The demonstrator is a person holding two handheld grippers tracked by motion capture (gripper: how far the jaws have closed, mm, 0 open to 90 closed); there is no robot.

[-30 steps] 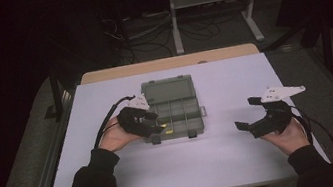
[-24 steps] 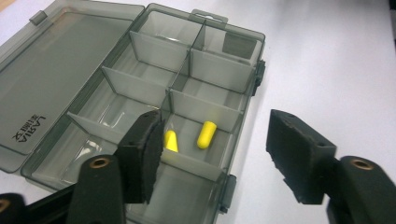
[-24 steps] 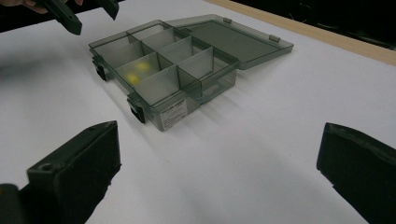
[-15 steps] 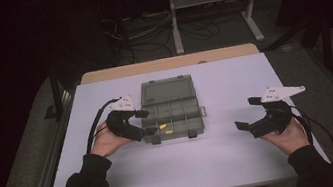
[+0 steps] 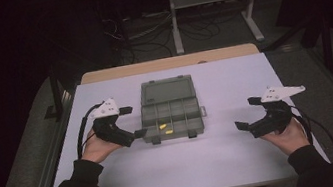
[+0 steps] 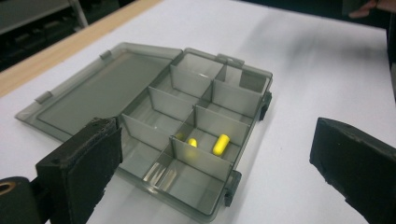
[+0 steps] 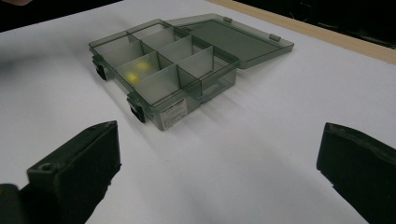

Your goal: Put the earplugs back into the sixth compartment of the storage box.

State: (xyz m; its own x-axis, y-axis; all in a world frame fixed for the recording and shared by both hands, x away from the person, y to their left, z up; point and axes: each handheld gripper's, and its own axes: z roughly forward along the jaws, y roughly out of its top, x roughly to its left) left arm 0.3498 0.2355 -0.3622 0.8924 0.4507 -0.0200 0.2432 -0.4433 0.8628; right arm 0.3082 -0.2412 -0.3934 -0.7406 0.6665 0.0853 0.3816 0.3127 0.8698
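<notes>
Open box at frame centre, both claws empty.
Our left claw (image 5: 131, 123) has just been spreading beside the smoky-grey plastic compartment box (image 5: 171, 109) (two yellow capsules (image 6: 221, 144) inside); right claw (image 5: 247, 113) spread.

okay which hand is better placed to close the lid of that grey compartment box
Left, probably. The left gripper sits right beside the box, jaws just opened and empty; the right gripper is farther off. The lid lies open flat.

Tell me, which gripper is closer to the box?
Left. The left gripper sits right beside the box, at its near left corner. The right gripper rests well off to the box's right, apart from it.
</notes>
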